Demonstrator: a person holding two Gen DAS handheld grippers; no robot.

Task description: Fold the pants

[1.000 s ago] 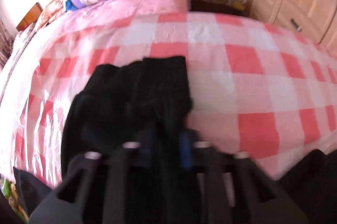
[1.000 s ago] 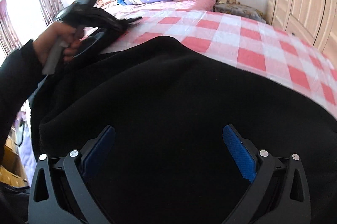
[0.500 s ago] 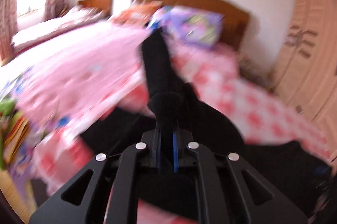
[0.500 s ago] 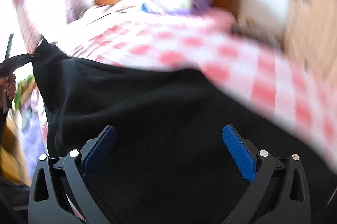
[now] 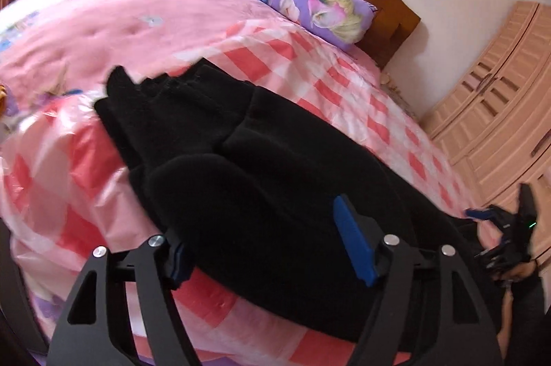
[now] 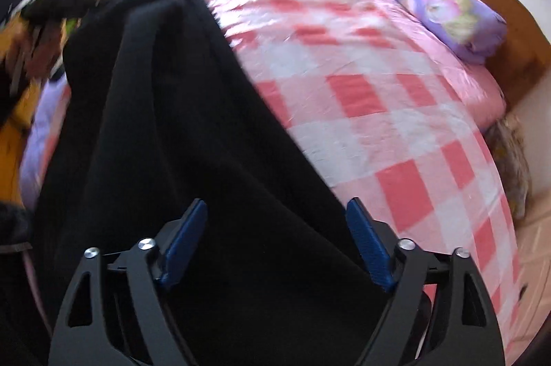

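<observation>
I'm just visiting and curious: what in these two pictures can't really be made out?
- Left wrist view: the near end of the black fleece pants is hidden behind the left gripper.
- Right wrist view: the clutter at the upper left is motion-blurred.
- Left wrist view: the right gripper is small at the edge; its jaws are unreadable there.

Left gripper (image 5: 265, 245), right gripper (image 6: 275, 242): black frames w/ triangular cutouts, silver screws, blue ribbed pads.
</observation>
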